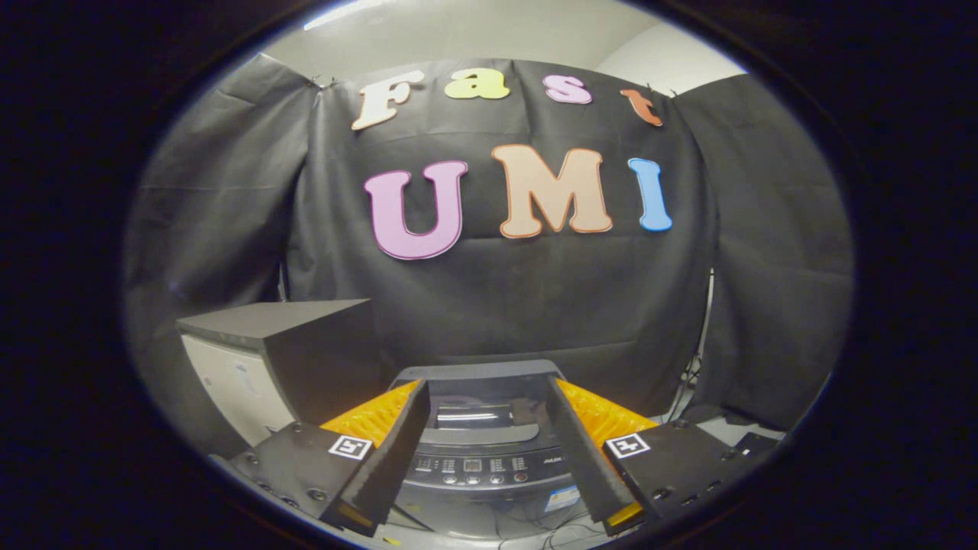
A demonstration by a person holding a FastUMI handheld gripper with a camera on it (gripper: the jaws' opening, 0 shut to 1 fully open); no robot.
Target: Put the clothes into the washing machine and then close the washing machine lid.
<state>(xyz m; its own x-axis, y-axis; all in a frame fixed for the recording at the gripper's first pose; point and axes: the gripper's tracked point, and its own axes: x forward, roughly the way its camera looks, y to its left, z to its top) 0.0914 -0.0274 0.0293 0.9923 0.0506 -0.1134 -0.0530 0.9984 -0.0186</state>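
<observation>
A dark grey top-loading washing machine point(481, 443) stands below and ahead of me, seen between my two fingers. Its glossy lid point(477, 418) lies flat and down, with the control panel point(477, 466) and its buttons on the near side. My gripper point(487, 391) hangs above the machine, open, with nothing between its fingers. I see no clothes in this view.
A dark-topped cabinet point(275, 359) with a pale front stands to the left of the machine. Black cloth forms the booth's wall behind and to both sides. Cables point(691, 374) hang to the right of the machine, near the floor.
</observation>
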